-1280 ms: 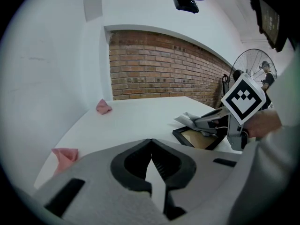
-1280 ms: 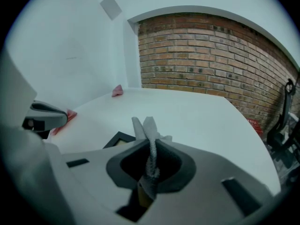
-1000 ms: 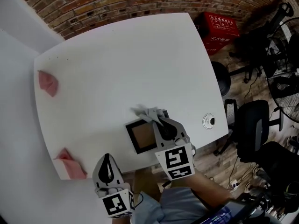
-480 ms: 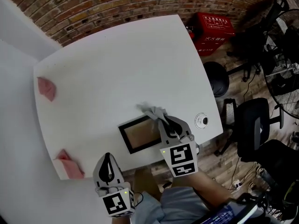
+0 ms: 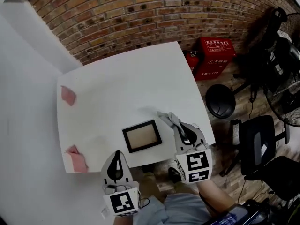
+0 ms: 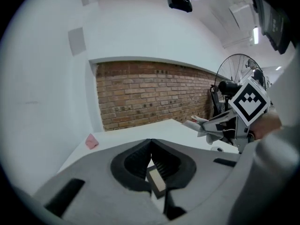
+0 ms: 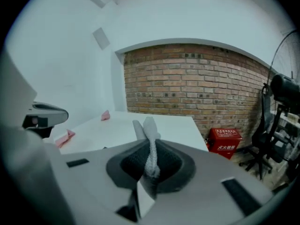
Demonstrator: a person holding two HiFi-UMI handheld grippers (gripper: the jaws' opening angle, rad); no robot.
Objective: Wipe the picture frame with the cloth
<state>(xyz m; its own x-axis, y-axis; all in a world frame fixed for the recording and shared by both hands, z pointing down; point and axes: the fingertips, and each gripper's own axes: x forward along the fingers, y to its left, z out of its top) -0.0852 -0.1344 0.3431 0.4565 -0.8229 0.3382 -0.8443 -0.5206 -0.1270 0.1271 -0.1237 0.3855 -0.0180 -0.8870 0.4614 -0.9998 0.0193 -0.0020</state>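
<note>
My right tool (image 5: 177, 124) pinches the grey cloth (image 5: 167, 117) beside the picture frame (image 5: 142, 136) on the tabletop (image 5: 117, 88); my left tool (image 5: 117, 154) is closed, empty.

1. The picture frame (image 5: 142, 136) is a rectangle with a dark border and a pale brown middle. It lies flat and face up on the white counter (image 5: 117, 93), close to the near edge.
2. The cloth (image 5: 169, 118) is grey and crumpled. It is pinched between the fingers (image 7: 129, 165) of the right gripper (image 5: 180, 127). Its loose end sticks out past them, just beside the frame's far right corner.
</note>
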